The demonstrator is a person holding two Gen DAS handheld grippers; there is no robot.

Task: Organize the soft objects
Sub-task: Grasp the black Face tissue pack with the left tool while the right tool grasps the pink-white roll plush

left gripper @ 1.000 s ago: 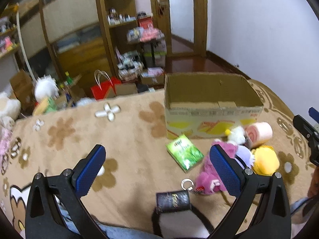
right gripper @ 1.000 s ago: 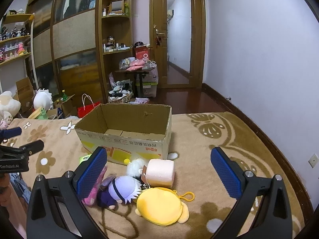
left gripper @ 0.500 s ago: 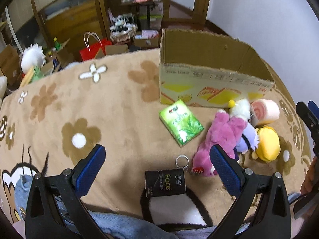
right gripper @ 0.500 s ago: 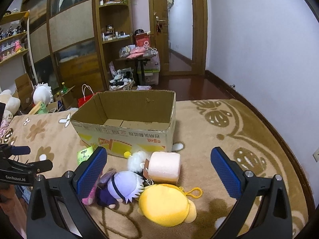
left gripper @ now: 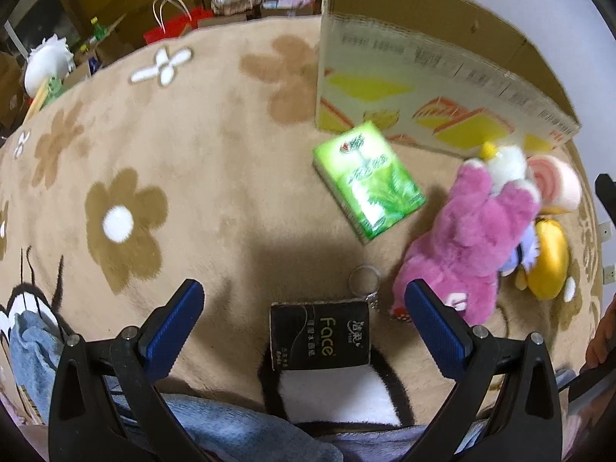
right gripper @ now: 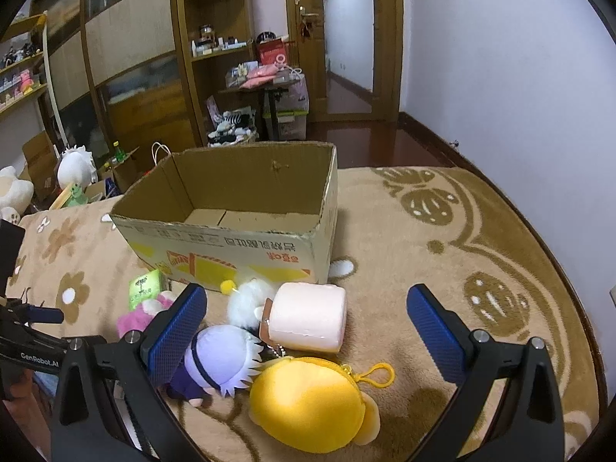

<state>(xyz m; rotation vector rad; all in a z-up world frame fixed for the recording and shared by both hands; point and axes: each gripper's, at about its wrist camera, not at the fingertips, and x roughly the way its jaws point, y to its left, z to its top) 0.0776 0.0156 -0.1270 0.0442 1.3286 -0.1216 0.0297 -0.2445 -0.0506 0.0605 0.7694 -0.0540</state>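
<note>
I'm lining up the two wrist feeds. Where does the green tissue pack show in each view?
Left wrist: the green tissue pack lies right of centre on the beige flowered rug, just before the near wall of the open cardboard box.
Right wrist: only its top shows, lower left, behind the pink plush bear.
Shared landmark: the cardboard box.

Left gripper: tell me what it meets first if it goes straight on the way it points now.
Probably the black tissue pack, which lies centred between the open fingers of the left gripper. Depth is unclear, so it might touch the carpet first.
</note>
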